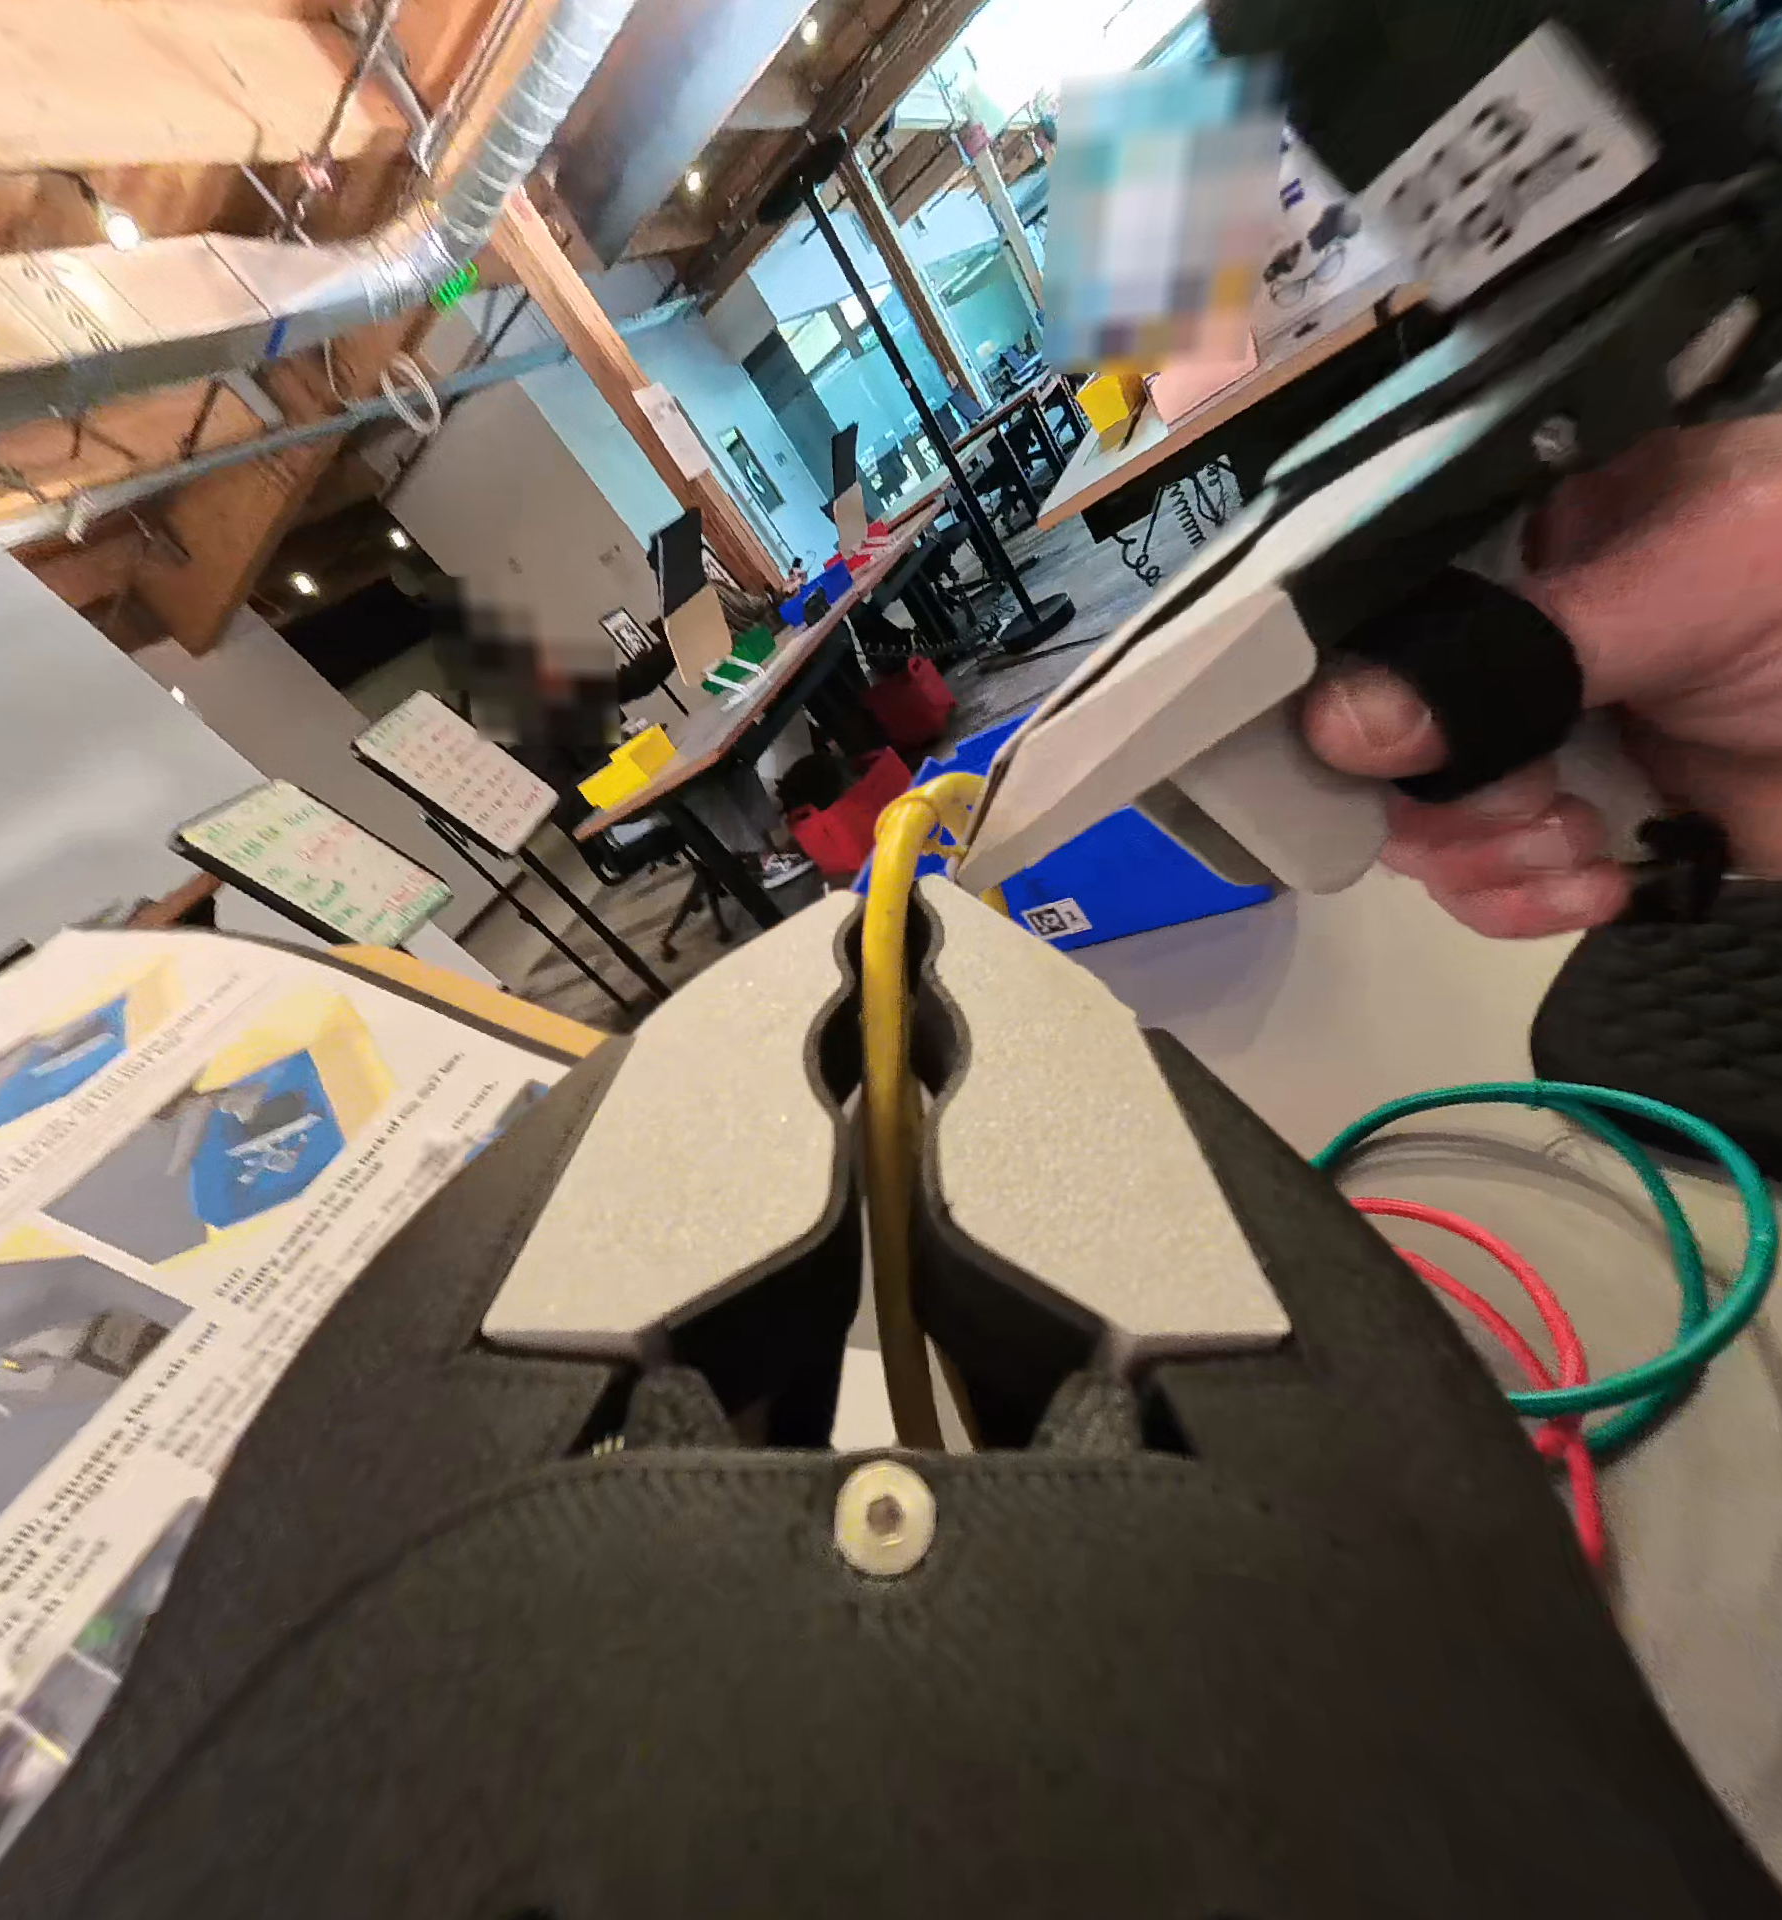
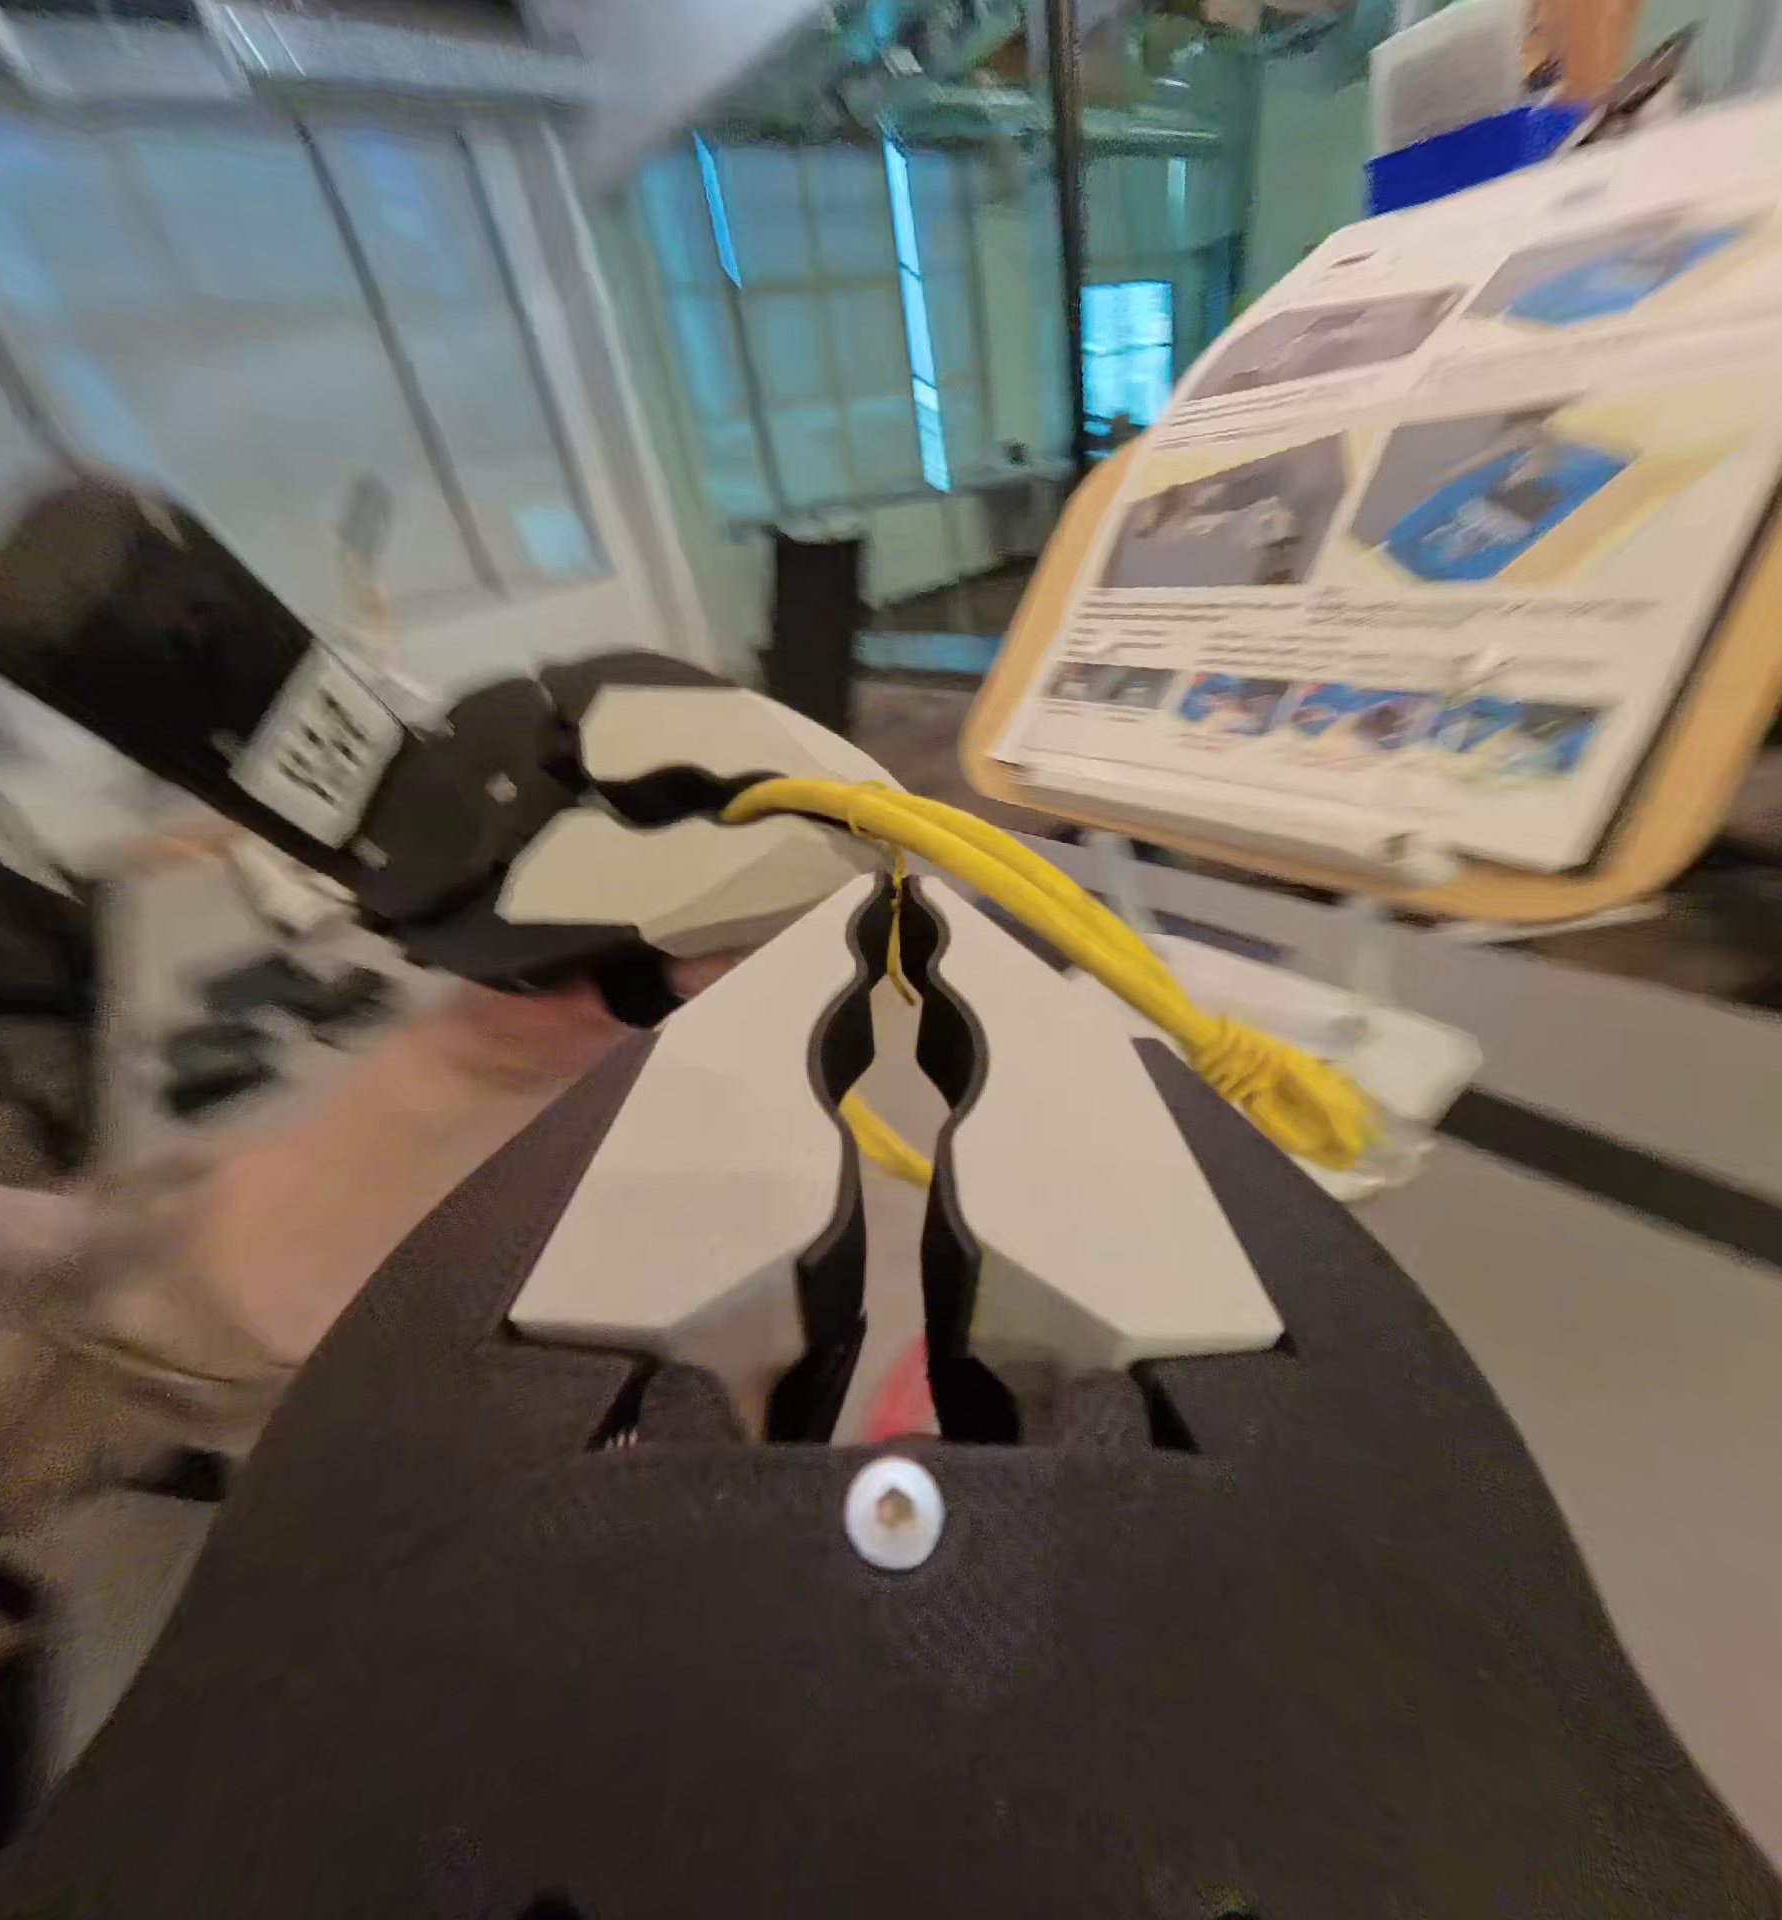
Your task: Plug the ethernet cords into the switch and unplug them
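My left gripper [image 1: 892, 896] is shut on a yellow ethernet cord [image 1: 887, 1039], which runs up between its fingers and bends over past the tips. In the right wrist view the left gripper [image 2: 814, 821] shows at the left, holding the cord as a folded bundle [image 2: 1053, 914]. The bundle's wrapped end and clear plug [image 2: 1386, 1153] hang to the right. My right gripper [image 2: 897, 883] is shut at its tips on a thin yellow twist tie [image 2: 897, 935] that hangs from the bundle. The right gripper also shows in the left wrist view [image 1: 980, 831], with its tips at the cord's bend.
An instruction sheet on a wooden board [image 1: 191, 1143] stands to the left and also shows in the right wrist view [image 2: 1386, 582]. A blue bin [image 1: 1157, 883] sits behind the cord. Green [image 1: 1697, 1247] and red [image 1: 1489, 1278] cords lie looped on the grey table. A person's hand [image 1: 1645, 727] holds the right gripper.
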Action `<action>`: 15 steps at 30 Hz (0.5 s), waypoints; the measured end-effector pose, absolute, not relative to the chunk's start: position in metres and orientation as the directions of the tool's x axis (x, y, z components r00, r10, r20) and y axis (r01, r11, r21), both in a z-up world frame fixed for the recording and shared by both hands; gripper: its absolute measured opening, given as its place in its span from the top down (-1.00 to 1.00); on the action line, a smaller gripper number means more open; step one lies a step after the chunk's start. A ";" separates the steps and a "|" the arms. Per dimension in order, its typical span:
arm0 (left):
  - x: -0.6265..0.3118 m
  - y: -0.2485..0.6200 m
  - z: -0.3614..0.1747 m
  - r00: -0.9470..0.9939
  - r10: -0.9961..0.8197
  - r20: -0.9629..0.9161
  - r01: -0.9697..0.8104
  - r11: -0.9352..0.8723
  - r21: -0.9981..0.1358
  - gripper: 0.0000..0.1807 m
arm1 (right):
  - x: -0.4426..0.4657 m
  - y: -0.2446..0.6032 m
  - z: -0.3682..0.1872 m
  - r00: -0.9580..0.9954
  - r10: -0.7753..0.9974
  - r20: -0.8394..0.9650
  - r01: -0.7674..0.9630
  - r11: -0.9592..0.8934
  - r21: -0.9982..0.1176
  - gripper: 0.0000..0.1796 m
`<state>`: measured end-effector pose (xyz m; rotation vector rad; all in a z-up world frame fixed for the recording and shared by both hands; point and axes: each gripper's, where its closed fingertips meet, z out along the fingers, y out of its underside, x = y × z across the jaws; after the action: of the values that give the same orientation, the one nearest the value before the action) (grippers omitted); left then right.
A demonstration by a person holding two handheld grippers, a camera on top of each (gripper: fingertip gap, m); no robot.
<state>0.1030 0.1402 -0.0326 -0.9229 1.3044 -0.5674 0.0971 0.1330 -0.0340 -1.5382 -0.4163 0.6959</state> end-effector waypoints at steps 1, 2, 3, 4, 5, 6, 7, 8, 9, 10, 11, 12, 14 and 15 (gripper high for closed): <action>0.105 0.142 -0.035 0.199 -0.826 -0.527 -0.158 0.504 -0.849 0.95 | 0.100 0.136 -0.037 0.816 0.577 -0.006 0.026 -0.047 -0.999 1.00; 0.106 0.143 -0.039 0.185 -0.847 -0.498 -0.184 0.468 -0.864 0.95 | 0.105 0.139 -0.040 0.844 0.474 0.251 0.283 0.003 -0.959 1.00; 0.106 0.145 -0.041 0.182 -0.863 -0.471 -0.197 0.437 -0.878 0.95 | 0.109 0.142 -0.041 0.756 0.343 0.557 0.582 0.035 -0.812 1.00; 0.106 0.146 -0.043 0.175 -0.889 -0.423 -0.202 0.388 -0.899 0.95 | 0.111 0.143 -0.041 0.519 0.204 0.830 0.844 0.028 -0.535 1.00; 0.105 0.147 -0.046 0.154 -0.920 -0.359 -0.213 0.324 -0.922 0.95 | 0.107 0.144 -0.043 0.241 0.121 0.963 0.970 -0.004 -0.242 1.00; 0.103 0.149 -0.051 0.126 -0.945 -0.302 -0.235 0.267 -0.935 0.95 | 0.100 0.146 -0.048 0.121 0.118 0.986 0.993 -0.007 -0.121 1.00; 0.101 0.151 -0.054 0.116 -0.958 -0.262 -0.245 0.228 -0.942 0.95 | 0.098 0.148 -0.051 0.104 0.142 0.984 0.994 0.007 -0.106 1.00; 0.101 0.153 -0.055 0.111 -0.969 -0.221 -0.239 0.190 -0.952 0.94 | 0.098 0.151 -0.053 0.117 0.168 0.979 0.992 0.035 -0.125 1.00; 0.101 0.154 -0.056 0.104 -0.977 -0.184 -0.225 0.157 -0.962 0.95 | 0.099 0.153 -0.052 0.156 0.197 0.968 0.984 0.058 -0.171 1.00; 0.101 0.154 -0.054 0.089 -0.982 -0.166 -0.204 0.145 -0.968 0.95 | 0.099 0.152 -0.050 0.194 0.214 0.957 0.974 0.076 -0.214 1.00; 0.100 0.154 -0.053 0.081 -0.984 -0.159 -0.189 0.142 -0.972 0.95 | 0.097 0.149 -0.045 0.231 0.218 0.948 0.961 0.104 -0.258 0.94; 0.098 0.157 -0.052 0.092 -0.983 -0.158 -0.187 0.139 -0.973 0.95 | 0.093 0.145 -0.036 0.305 0.210 0.929 0.929 0.149 -0.338 0.62; 0.095 0.157 -0.050 0.073 -0.983 -0.170 -0.165 0.156 -0.974 0.94 | 0.093 0.134 -0.020 0.482 0.260 0.837 0.818 0.209 -0.536 0.47; 0.093 0.154 -0.045 0.044 -0.984 -0.175 -0.129 0.169 -0.977 0.95 | 0.097 0.131 -0.016 0.557 0.293 0.777 0.755 0.212 -0.621 0.48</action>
<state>0.0929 0.1537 -0.0454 -1.1942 1.3358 -0.9787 0.0974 0.1310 -0.0157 -1.3695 -0.9912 -0.4069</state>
